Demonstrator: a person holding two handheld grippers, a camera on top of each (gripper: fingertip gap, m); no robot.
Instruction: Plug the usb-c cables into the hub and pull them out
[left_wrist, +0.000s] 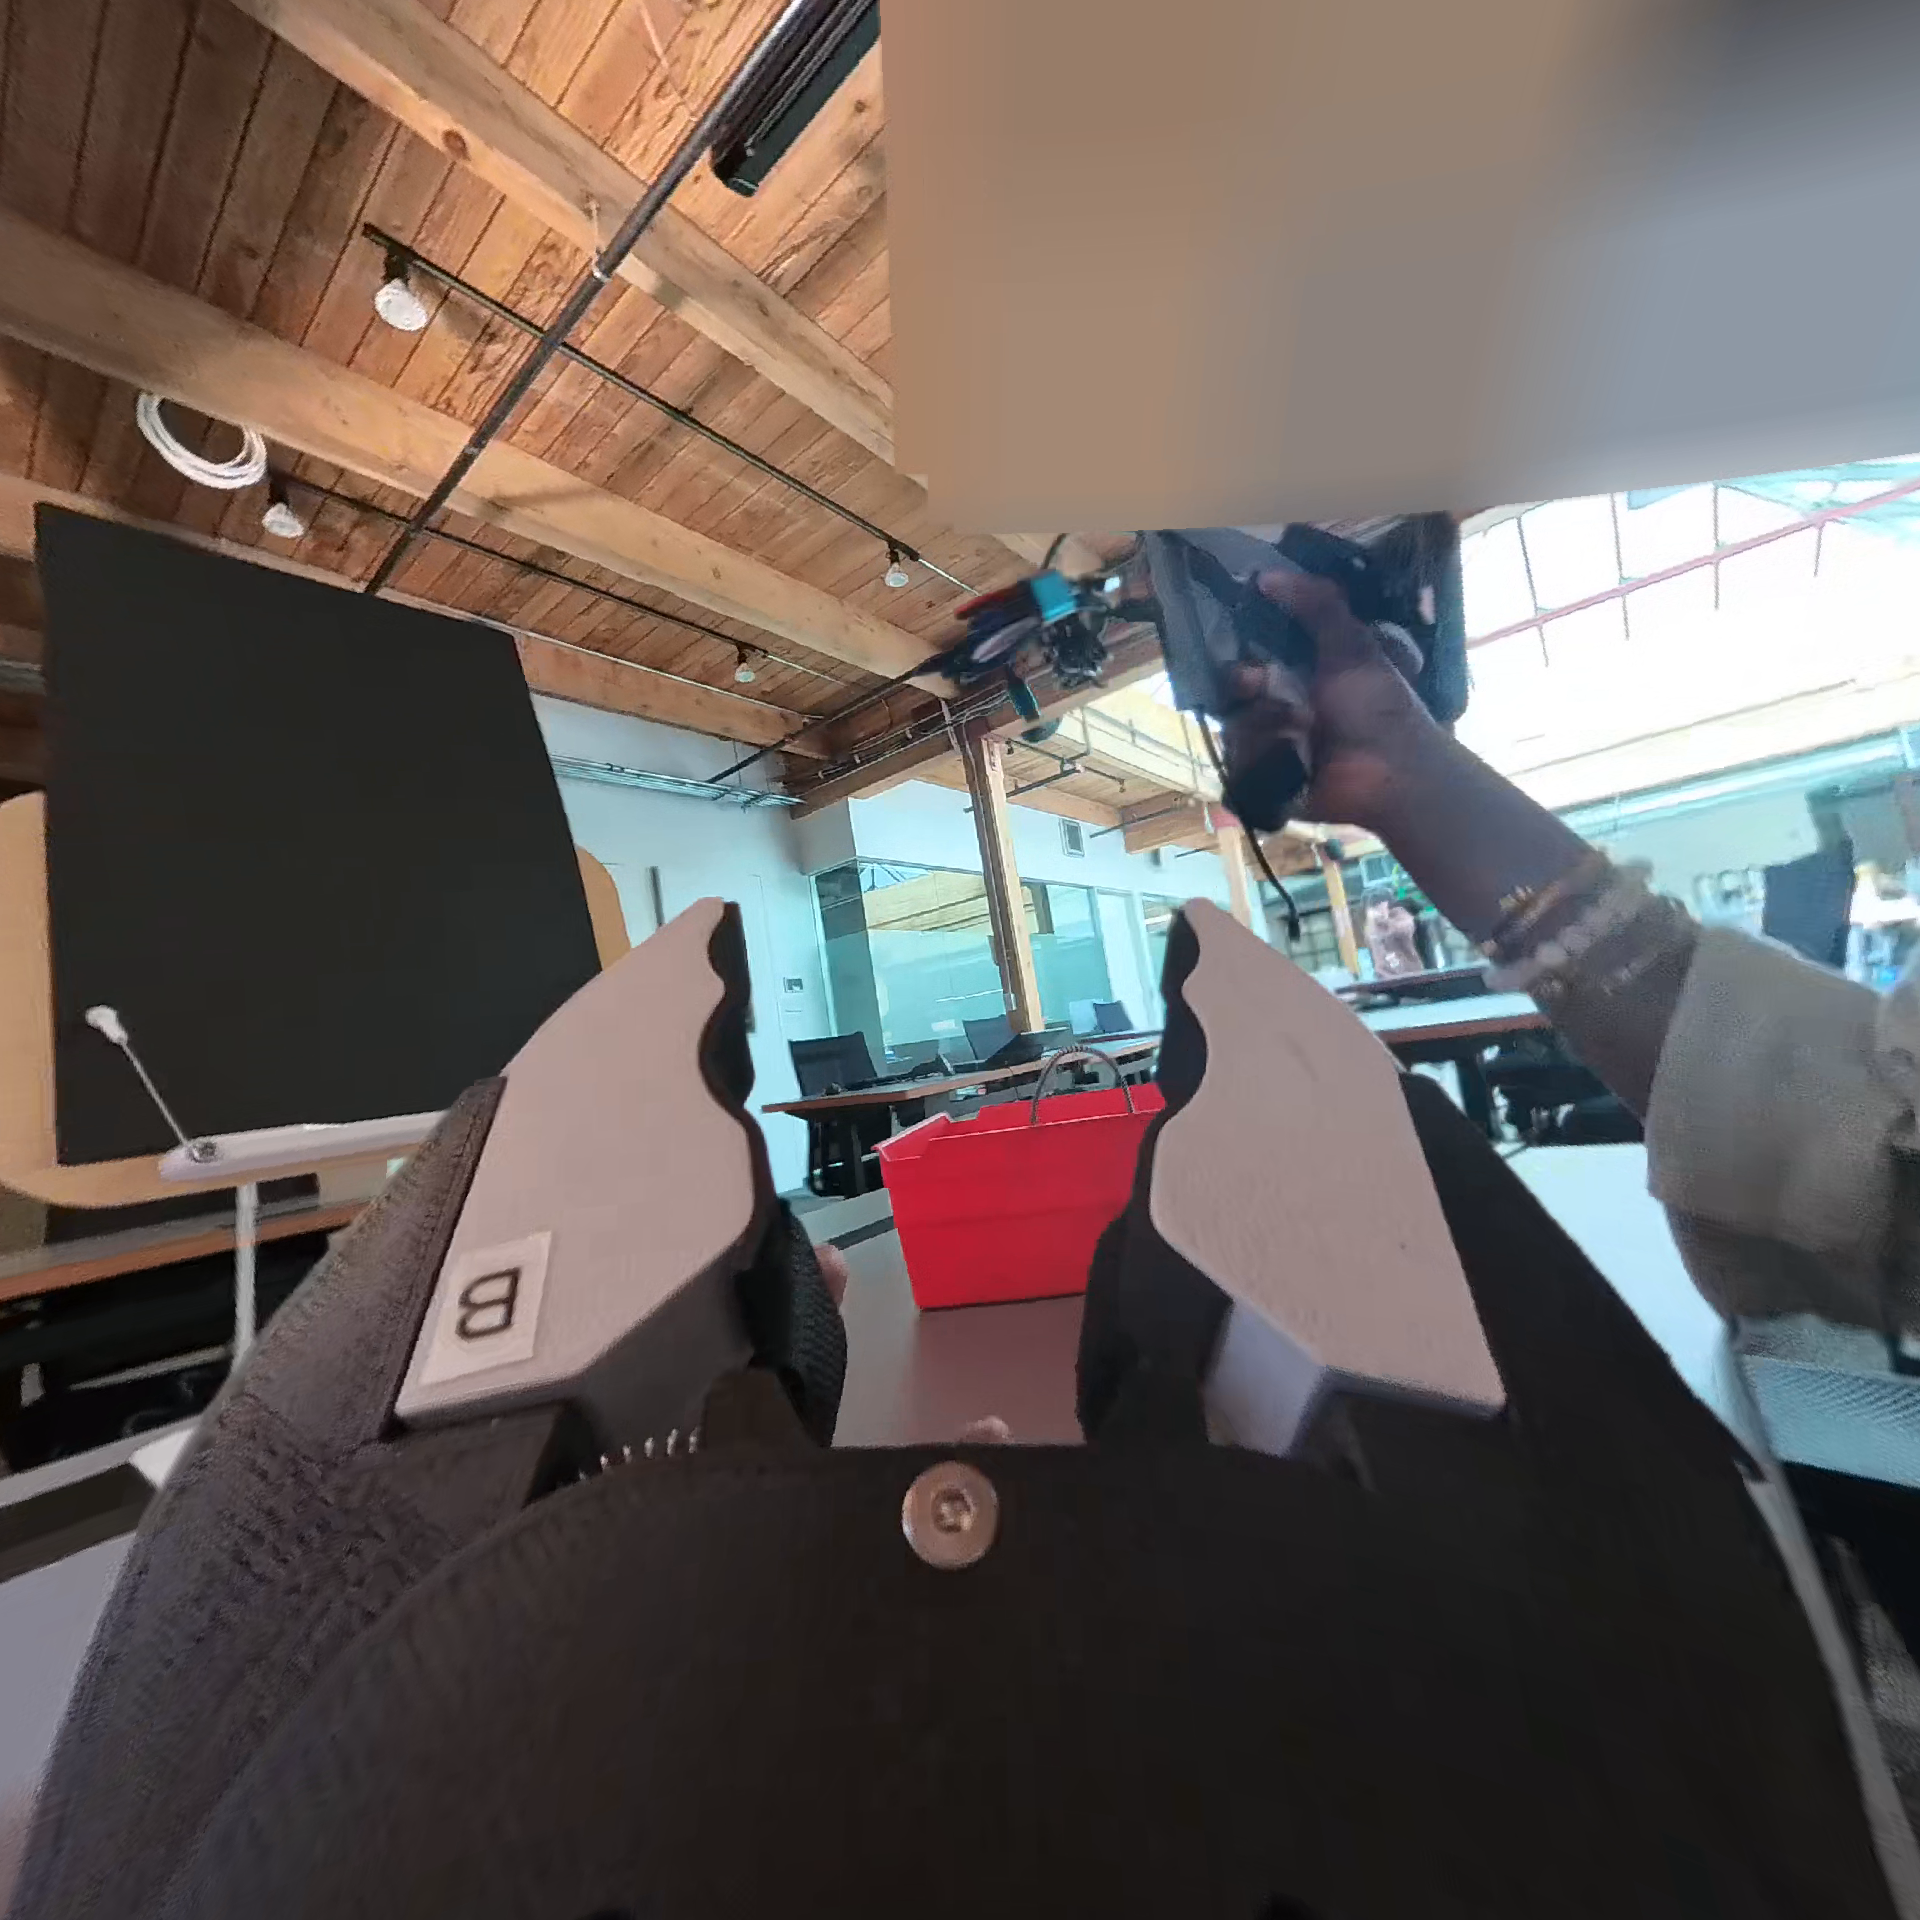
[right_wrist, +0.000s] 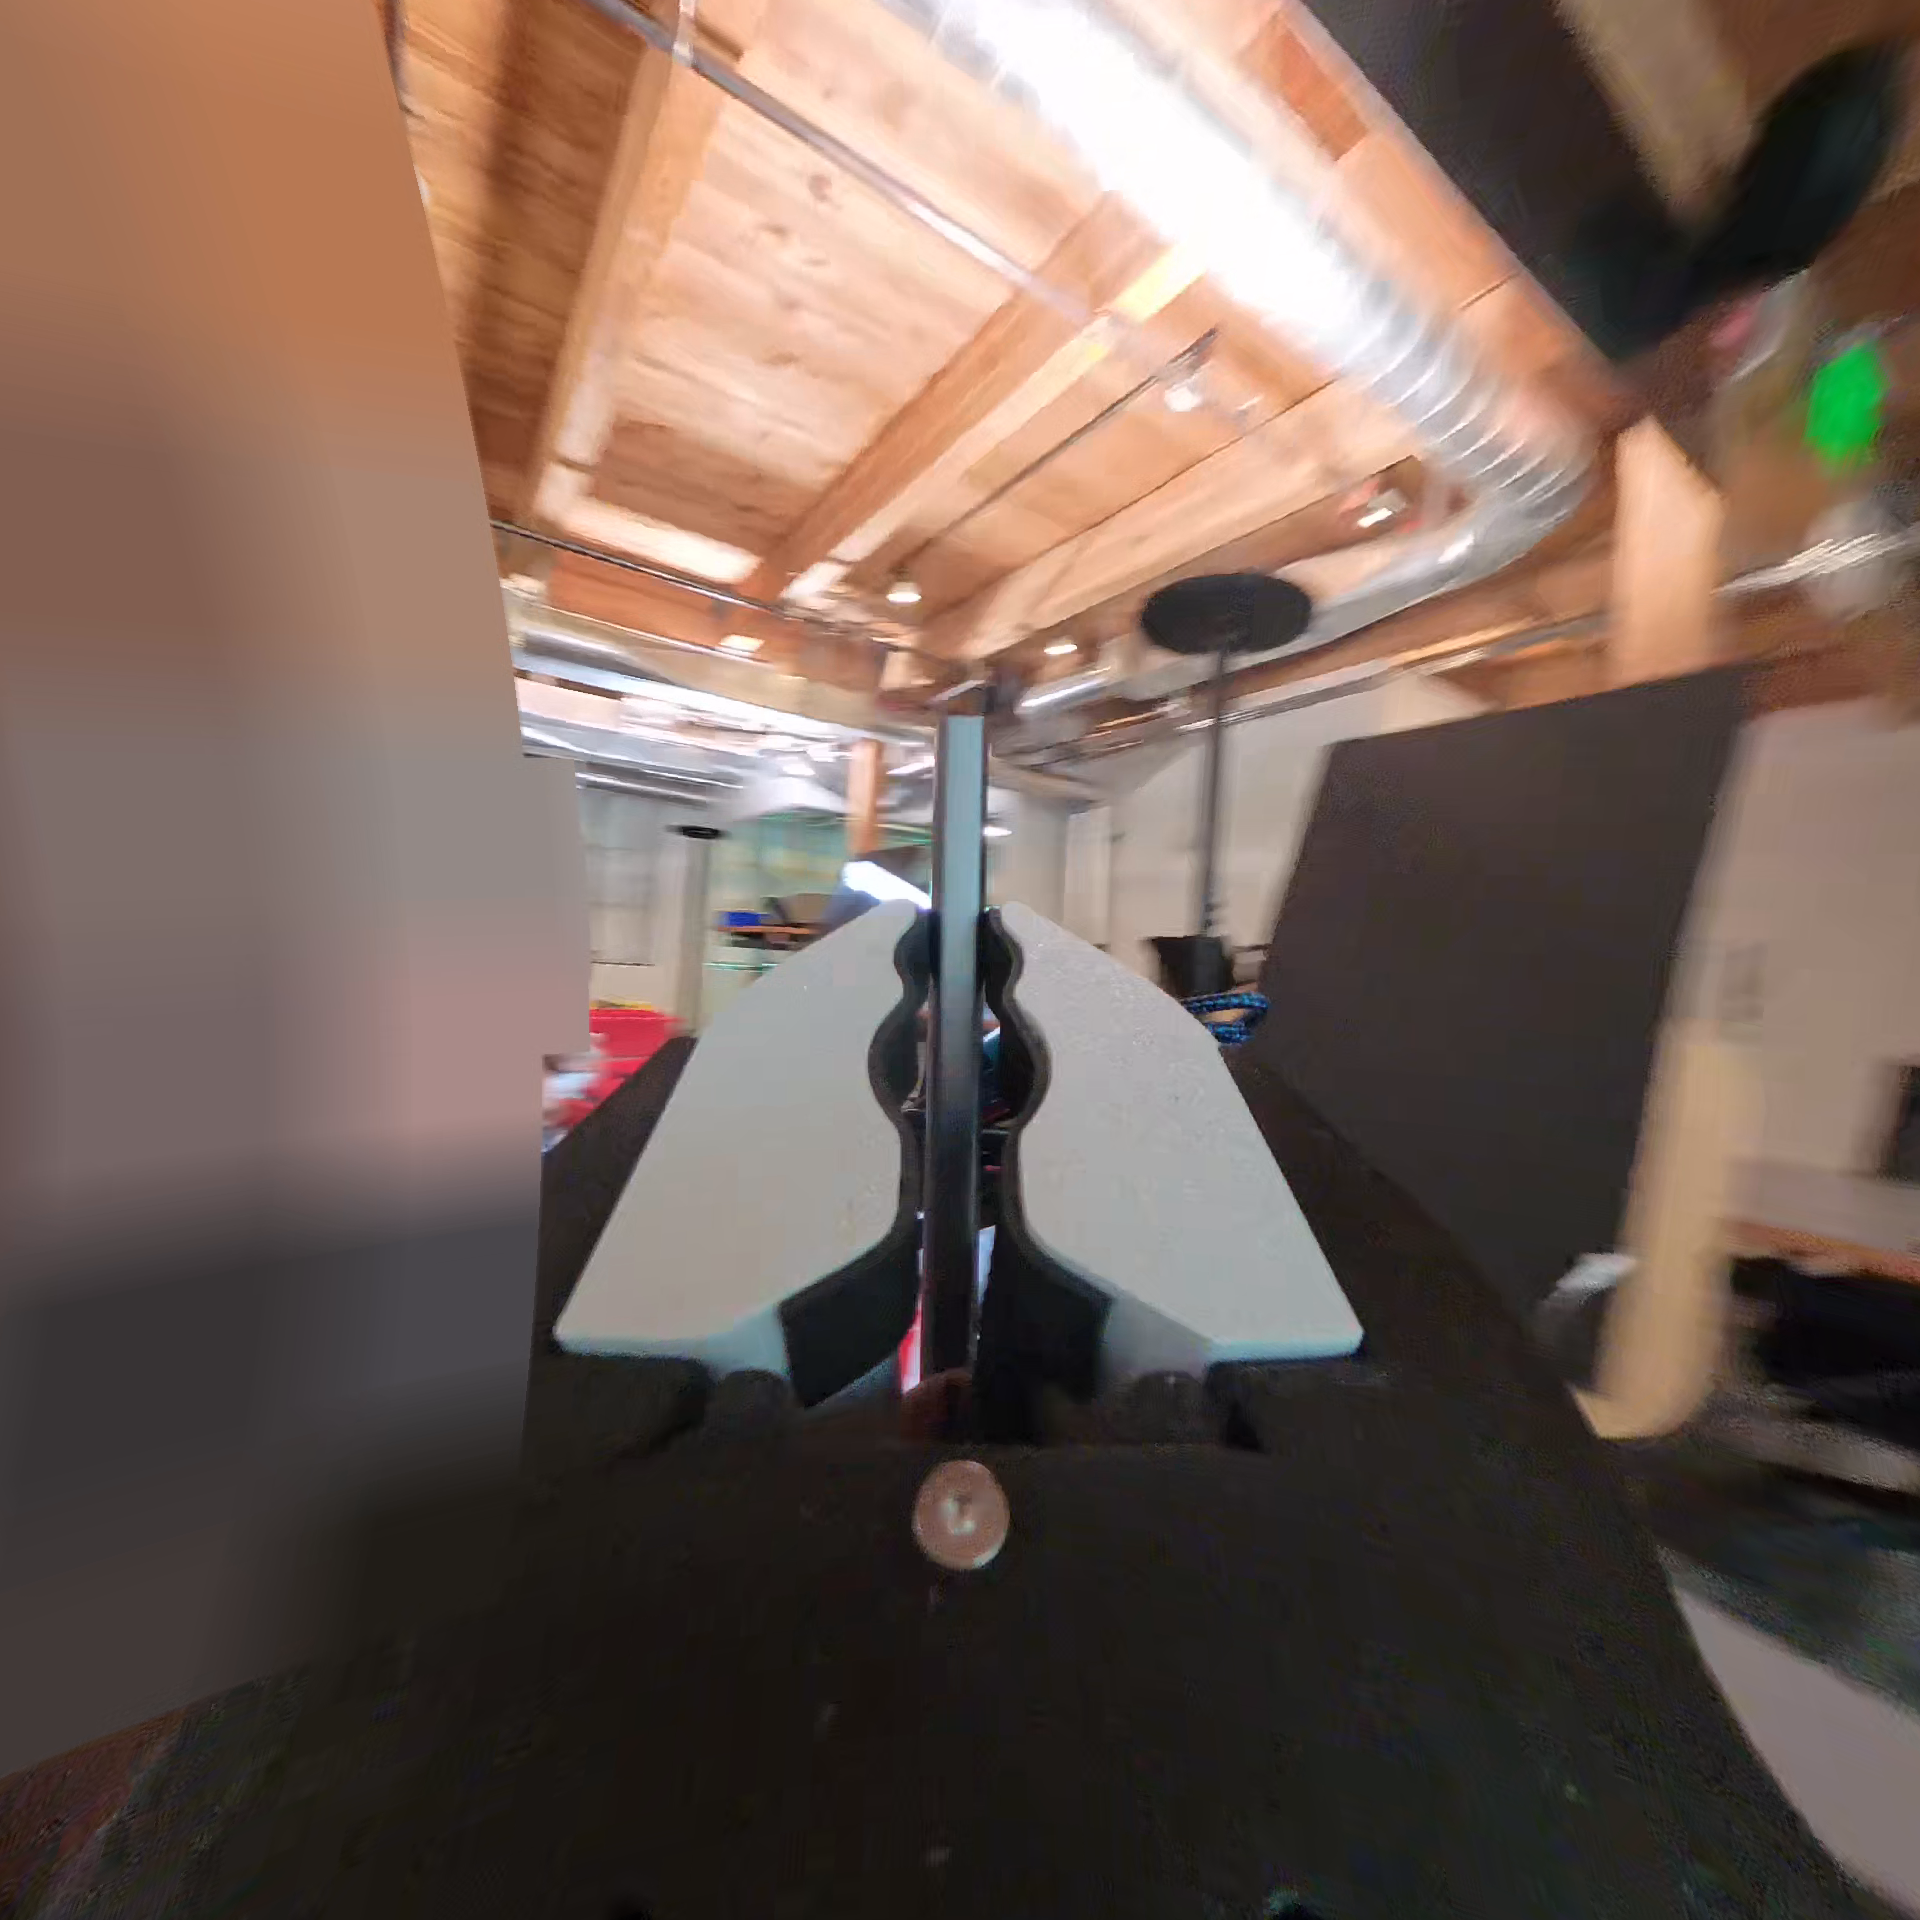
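A red plastic bin (left_wrist: 1013, 1195) stood on the grey table (left_wrist: 966, 1371), right of a black panel (left_wrist: 301, 831), beneath a wooden-beamed ceiling (left_wrist: 468, 208).

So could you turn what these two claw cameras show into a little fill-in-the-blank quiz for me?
1. The left claw has its fingers spread, so it is ____.
2. Seen between its fingers, the bin on the table is coloured ____.
3. The right claw is ____ on a thin dark slab.
4. Both cameras tilt upward at a ceiling made of ____.

Missing words: open; red; shut; wood
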